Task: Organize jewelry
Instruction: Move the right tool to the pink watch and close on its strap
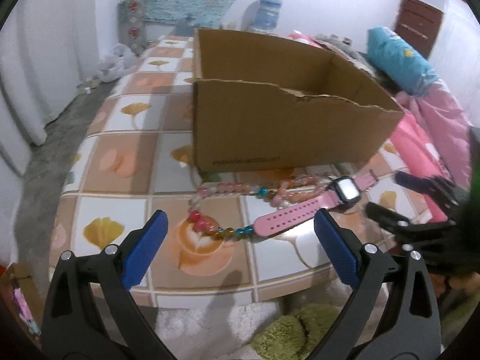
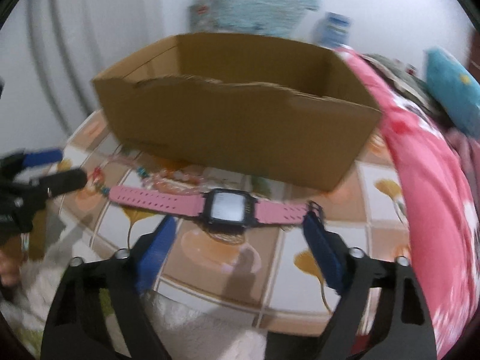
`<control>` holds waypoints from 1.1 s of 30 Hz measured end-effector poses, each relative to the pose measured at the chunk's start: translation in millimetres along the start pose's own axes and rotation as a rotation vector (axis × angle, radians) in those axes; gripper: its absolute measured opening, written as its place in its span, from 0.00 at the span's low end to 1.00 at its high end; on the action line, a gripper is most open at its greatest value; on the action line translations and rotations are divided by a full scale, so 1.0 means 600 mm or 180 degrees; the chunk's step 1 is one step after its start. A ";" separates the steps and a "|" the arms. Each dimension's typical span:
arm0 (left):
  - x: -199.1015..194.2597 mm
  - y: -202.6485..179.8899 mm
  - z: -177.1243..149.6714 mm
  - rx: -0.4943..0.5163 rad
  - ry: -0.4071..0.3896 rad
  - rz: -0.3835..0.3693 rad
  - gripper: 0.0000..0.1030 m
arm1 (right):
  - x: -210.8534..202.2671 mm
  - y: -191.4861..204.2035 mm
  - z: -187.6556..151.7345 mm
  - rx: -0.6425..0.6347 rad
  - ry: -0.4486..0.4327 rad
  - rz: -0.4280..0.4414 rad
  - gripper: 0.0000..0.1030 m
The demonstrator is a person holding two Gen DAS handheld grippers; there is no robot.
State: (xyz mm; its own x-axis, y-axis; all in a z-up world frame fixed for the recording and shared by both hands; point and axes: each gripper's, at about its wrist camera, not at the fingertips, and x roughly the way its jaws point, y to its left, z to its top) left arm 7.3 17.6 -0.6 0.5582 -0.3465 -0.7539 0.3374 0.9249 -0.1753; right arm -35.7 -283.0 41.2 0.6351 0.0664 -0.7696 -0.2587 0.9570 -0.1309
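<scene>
A pink watch with a black square face lies flat on the tiled tabletop, in front of an open cardboard box. It also shows in the right wrist view, below the box. Colourful bead strings lie beside and under its strap, and show in the right wrist view. My left gripper is open, just short of the beads and the strap end. My right gripper is open, close in front of the watch face. It also shows at the left wrist view's right edge.
Pink bedding and a blue pillow lie right of the table. A green fuzzy item and white fluff sit below the table's near edge. A white wall and grey floor lie to the left.
</scene>
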 end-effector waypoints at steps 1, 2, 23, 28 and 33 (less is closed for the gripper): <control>0.003 0.001 0.001 0.0012 0.0007 -0.0030 0.92 | 0.007 0.003 0.000 -0.0083 0.0033 0.0072 0.73; 0.006 -0.001 0.001 0.0033 -0.0003 -0.0062 0.92 | 0.015 0.008 0.005 -0.0232 0.0063 0.0166 0.71; 0.022 -0.066 -0.020 0.0904 -0.0103 -0.0285 0.57 | 0.110 0.052 0.046 -0.1455 0.0679 0.0704 0.56; 0.033 -0.096 -0.030 0.1204 -0.0143 -0.0187 0.52 | 0.113 0.055 0.059 -0.1415 0.0773 0.0825 0.51; 0.046 -0.125 -0.039 0.1554 -0.0154 -0.0062 0.48 | 0.127 0.027 0.062 -0.1174 0.0920 0.1119 0.51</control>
State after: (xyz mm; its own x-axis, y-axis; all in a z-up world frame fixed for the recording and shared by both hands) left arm -20.0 -57.6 -23.2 0.5788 -0.3805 -0.7212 0.6576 0.7408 0.1370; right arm 35.5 -251.7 3.6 0.2542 0.2329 -0.9387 -0.6871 0.7265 -0.0058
